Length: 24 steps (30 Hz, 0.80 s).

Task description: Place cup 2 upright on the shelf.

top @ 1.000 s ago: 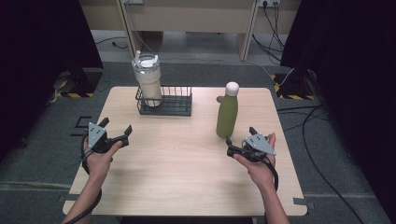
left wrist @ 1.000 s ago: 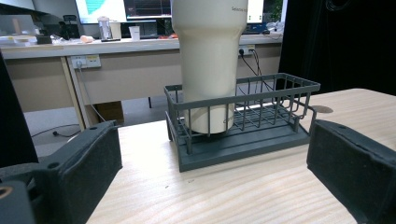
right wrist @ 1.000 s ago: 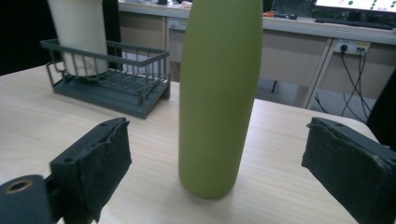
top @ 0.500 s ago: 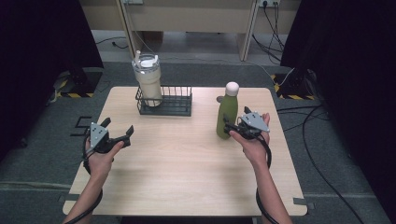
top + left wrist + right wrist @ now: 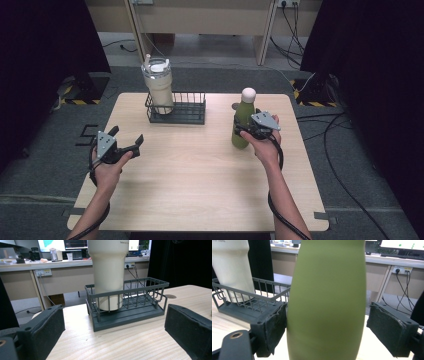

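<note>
Straddling the green bottle [image 5: 327, 300], my right gripper [image 5: 250, 129] is wide: one pad touches it, the other stands off. That bottle stands upright right of the rack [image 5: 176, 111]. My left gripper [image 5: 125, 142], left of the rack, gapes empty.

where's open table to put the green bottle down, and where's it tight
Free: the wide bare strip of table between the left gripper and right gripper, and the right half of the wire basket. Crowded: the basket's left end, where the cream tumbler stands, and around the green bottle.
</note>
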### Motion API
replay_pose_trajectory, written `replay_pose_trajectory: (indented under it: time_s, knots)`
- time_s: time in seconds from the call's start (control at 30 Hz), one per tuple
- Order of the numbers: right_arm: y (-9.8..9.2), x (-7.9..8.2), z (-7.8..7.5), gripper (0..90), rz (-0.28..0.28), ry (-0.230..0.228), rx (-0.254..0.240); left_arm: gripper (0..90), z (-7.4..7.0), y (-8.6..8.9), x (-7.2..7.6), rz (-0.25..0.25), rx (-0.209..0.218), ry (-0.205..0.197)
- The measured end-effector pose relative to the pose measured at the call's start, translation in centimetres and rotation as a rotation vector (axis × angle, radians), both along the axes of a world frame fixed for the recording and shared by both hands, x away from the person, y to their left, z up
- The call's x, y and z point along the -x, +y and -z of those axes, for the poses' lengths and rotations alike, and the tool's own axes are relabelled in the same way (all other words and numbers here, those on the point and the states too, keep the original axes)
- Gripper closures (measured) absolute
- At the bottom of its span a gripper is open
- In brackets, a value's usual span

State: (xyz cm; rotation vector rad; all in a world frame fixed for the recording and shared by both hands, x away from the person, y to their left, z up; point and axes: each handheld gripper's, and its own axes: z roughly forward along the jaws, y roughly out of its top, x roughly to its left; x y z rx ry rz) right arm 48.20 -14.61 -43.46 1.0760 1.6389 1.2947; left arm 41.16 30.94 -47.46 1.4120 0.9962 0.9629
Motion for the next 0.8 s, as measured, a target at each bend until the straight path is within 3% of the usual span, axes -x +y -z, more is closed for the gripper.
replay_pose_trajectory:
  time_s: [0.3, 0.8]
  knots:
    - [0.52, -0.52, 0.24, 21.6, 0.001, -0.014, 0.014, 2.3, -0.07, -0.05, 0.05, 0.002, -0.001, -0.003]
    - [0.38, -0.87, 0.44, 22.9, -0.01, -0.012, -0.017, 3.7, 0.03, 0.16, 0.01, 0.003, 0.007, 0.001]
